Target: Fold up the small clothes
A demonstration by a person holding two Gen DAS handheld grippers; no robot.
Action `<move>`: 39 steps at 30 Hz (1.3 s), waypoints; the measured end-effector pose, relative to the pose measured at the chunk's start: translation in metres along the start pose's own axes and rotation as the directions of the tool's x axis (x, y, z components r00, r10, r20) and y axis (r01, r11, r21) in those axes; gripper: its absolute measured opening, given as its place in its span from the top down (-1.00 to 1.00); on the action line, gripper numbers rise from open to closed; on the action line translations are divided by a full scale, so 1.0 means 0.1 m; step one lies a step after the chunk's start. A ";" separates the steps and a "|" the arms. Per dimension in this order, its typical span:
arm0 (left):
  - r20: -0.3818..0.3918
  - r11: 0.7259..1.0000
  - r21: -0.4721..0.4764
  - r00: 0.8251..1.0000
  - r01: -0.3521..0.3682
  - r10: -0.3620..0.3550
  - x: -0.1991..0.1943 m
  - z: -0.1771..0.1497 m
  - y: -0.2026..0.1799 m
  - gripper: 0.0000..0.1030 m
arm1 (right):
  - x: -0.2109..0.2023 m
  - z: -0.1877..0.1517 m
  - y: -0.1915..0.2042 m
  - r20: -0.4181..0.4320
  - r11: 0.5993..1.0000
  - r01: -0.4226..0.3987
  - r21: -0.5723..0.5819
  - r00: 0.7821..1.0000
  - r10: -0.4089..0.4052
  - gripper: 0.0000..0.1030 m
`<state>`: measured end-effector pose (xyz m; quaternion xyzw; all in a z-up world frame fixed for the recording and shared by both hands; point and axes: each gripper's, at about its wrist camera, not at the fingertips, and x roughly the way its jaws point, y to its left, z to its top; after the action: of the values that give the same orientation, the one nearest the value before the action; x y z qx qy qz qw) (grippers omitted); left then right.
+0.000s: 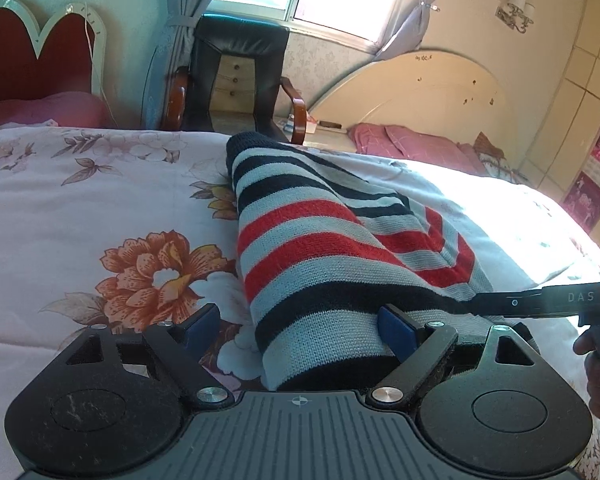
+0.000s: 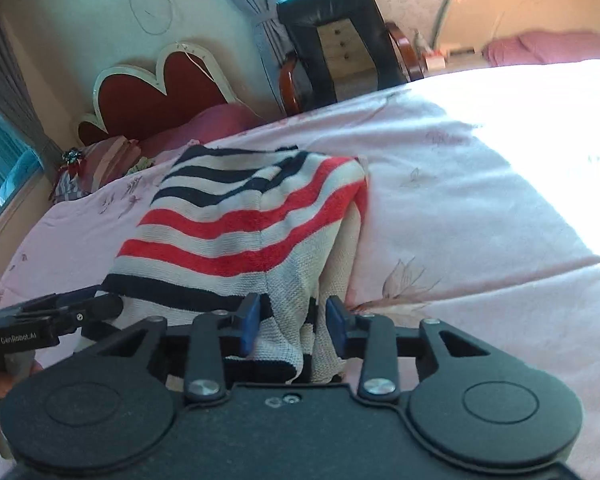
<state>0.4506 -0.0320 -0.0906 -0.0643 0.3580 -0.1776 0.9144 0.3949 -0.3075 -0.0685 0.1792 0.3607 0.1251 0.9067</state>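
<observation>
Inspecting a striped knit garment [image 1: 320,272] lying folded on the floral bed cover [image 1: 80,208].
Left wrist view: your left tool [image 1: 302,328] stands wide apart, the garment's near hem between its pads, unclamped. Right wrist view: your right tool [image 2: 292,326] sits partly apart, loose cloth between the pads [image 2: 250,322], no grip evident.
</observation>
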 end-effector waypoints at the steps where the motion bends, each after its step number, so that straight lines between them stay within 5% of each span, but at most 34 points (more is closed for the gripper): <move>1: -0.003 1.000 0.003 1.000 0.000 0.000 0.01 0.01 -0.02 -0.66 | 0.04 0.00 -0.05 -0.001 0.999 -0.037 0.026 0.999 0.037 0.59; 5: -0.017 0.999 0.030 1.000 0.011 -0.010 0.05 0.03 -0.08 -0.66 | -0.05 0.00 -0.15 0.017 1.000 -0.016 -0.008 1.000 0.016 0.76; 9: -0.034 1.000 0.010 0.999 0.028 -0.027 0.10 0.06 -0.03 -0.66 | -0.03 0.06 -0.12 -0.022 1.000 -0.028 0.000 0.999 0.028 0.57; 10: -0.035 0.999 0.014 0.999 0.031 -0.030 0.09 0.08 -0.02 -0.66 | -0.08 0.09 -0.12 0.002 1.000 -0.019 0.013 1.000 0.019 0.28; 11: -0.037 0.999 0.018 0.999 0.038 -0.037 0.08 0.09 -0.01 -0.66 | -0.16 0.11 -0.14 0.041 1.000 -0.007 0.030 0.999 0.006 -0.31; 12: -0.040 0.999 0.017 0.998 0.048 -0.047 0.08 0.11 0.00 -0.66 | -0.21 0.14 -0.19 0.070 0.998 -0.016 0.056 0.997 0.012 -0.56; 13: -0.046 0.998 0.006 0.997 0.065 -0.065 0.09 0.13 0.03 -0.66 | -0.22 0.15 -0.26 0.069 0.994 -0.046 0.095 0.997 0.039 -0.60; 16: -0.085 0.977 -0.128 0.979 0.174 -0.185 0.21 0.14 0.23 -0.66 | -0.02 0.15 -0.54 -0.046 0.954 -0.154 0.257 0.984 0.171 -0.48; 19: -0.135 0.904 -0.318 0.931 0.285 -0.341 0.47 0.06 0.44 -0.66 | 0.15 0.09 -0.59 -0.084 0.945 -0.196 0.260 0.971 0.225 -0.53; 22: -0.109 0.878 -0.342 0.913 0.336 -0.392 0.59 0.06 0.48 -0.65 | 0.29 0.08 -0.53 -0.105 0.923 -0.260 0.282 0.948 0.300 -0.23; 27: -0.119 0.942 -0.190 0.946 0.275 -0.300 0.61 0.12 0.23 -0.33 | 0.37 0.05 -0.26 -0.079 0.968 -0.198 0.157 0.974 0.212 0.22; 31: -0.061 0.923 -0.208 0.937 0.325 -0.344 0.43 0.13 0.31 0.00 | 0.23 0.03 0.08 -0.033 0.994 -0.112 0.015 0.993 0.113 0.33; 39: 0.031 0.922 -0.198 0.943 0.332 -0.332 -0.51 0.13 1.04 0.02 | 0.04 0.04 1.20 0.006 0.971 -0.169 -0.166 0.985 0.173 0.37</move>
<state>0.4535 0.0831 -0.0744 -0.2155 0.3596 -0.2930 0.8593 0.3894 -0.1982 -0.0182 0.1351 0.3228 0.2304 0.9080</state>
